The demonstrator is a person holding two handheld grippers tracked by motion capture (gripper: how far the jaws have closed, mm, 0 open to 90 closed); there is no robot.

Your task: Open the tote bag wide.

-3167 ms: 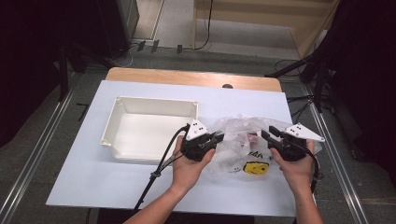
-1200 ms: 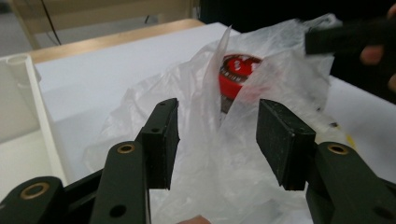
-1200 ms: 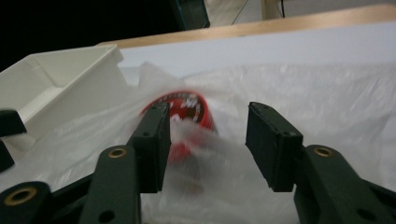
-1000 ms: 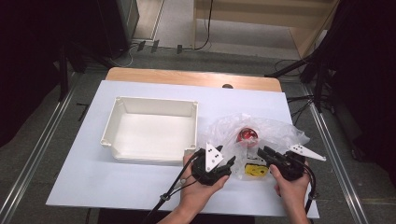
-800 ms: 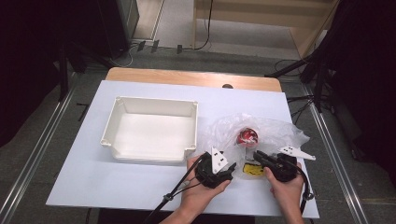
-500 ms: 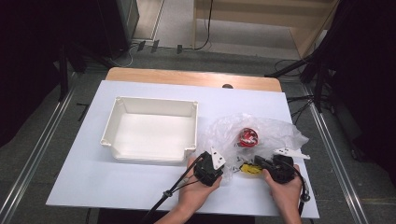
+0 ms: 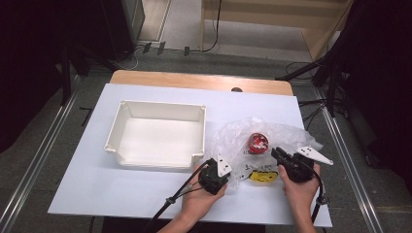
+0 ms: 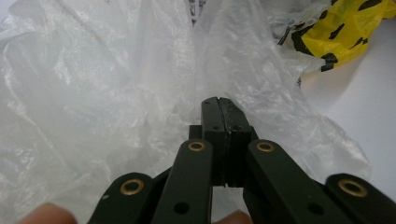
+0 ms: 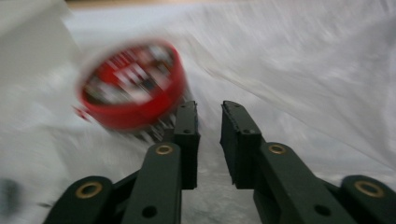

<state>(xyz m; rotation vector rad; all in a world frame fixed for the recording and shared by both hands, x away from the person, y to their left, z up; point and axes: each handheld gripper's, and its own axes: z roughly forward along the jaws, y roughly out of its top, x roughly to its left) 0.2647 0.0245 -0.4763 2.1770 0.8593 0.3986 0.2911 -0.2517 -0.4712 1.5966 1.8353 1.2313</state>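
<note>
The bag point(image 7: 252, 145) lies near the table's point(image 7: 145, 194) right front corner. The left gripper point(image 8: 219, 109) pinches its edge. The right gripper point(image 9: 208, 114), slightly spread, holds nothing; the red tin point(image 9: 133, 88) sits just left of it.

A clear plastic bag point(image 7: 243, 143) lies crumpled on the white table, just right of the white tray, near the front edge. Its film is thin, wrinkled and glossy, spread in loose folds; in the left gripper view the folds point(image 8: 116, 84) rise in pale, cloudy sheets. On its middle lies a small round red tin point(image 7: 256, 142), flat, lid up, with white and dark print; in the right gripper view it point(image 9: 130, 86) appears blurred, with a red rim. At the bag's near edge sits a yellow packet point(image 7: 262, 177) with black markings, crumpled point(image 8: 345, 28)
</note>
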